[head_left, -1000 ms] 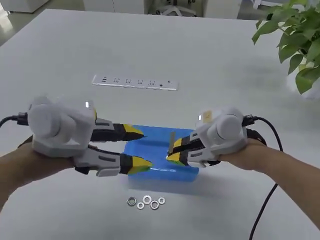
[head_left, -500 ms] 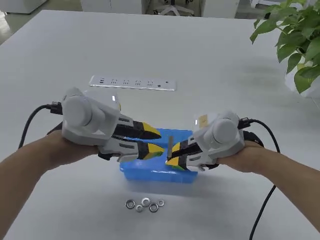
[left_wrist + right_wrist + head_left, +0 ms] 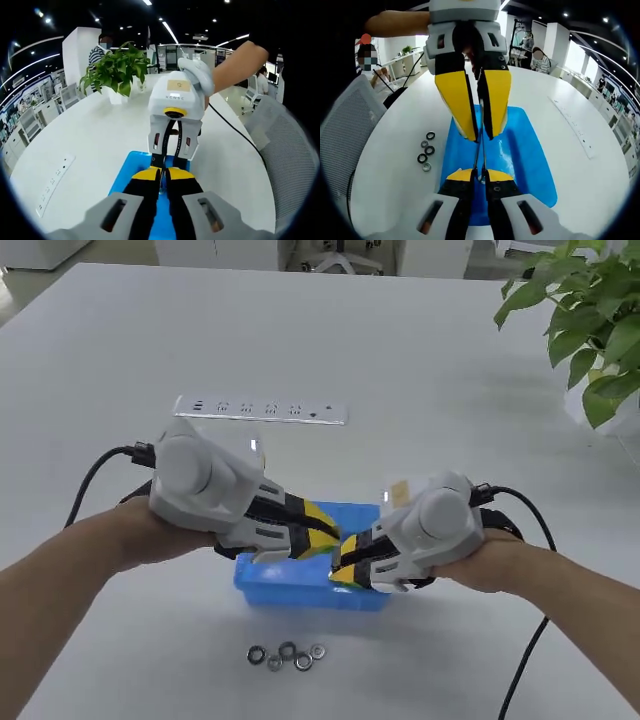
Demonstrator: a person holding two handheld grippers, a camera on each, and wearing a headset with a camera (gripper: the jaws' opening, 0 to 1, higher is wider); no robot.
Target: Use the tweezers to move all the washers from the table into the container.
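Several metal washers (image 3: pixel 287 655) lie in a cluster on the white table, just in front of the blue container (image 3: pixel 300 590). My two grippers meet tip to tip above that container. The right gripper (image 3: pixel 343 565) is shut on thin metal tweezers (image 3: pixel 479 155), which stick out forward from its jaws (image 3: pixel 480 176). The left gripper (image 3: pixel 325 532) comes in from the opposite side, and its yellow jaws (image 3: pixel 480 136) are closed in on the tweezers' far end. In the left gripper view its own jaws (image 3: pixel 161 175) are pressed nearly together, facing the right gripper (image 3: pixel 169 162). The washers (image 3: pixel 426 150) sit left of the container (image 3: pixel 520 145).
A white power strip (image 3: pixel 260 410) lies on the table beyond the container. A potted plant (image 3: pixel 590 330) stands at the far right edge. Cables trail from both grippers. Office chairs stand past the table's far edge.
The left gripper has swung in from the left over the container and its jaws have narrowed from wide open onto the tweezers. The right gripper has stayed almost still.
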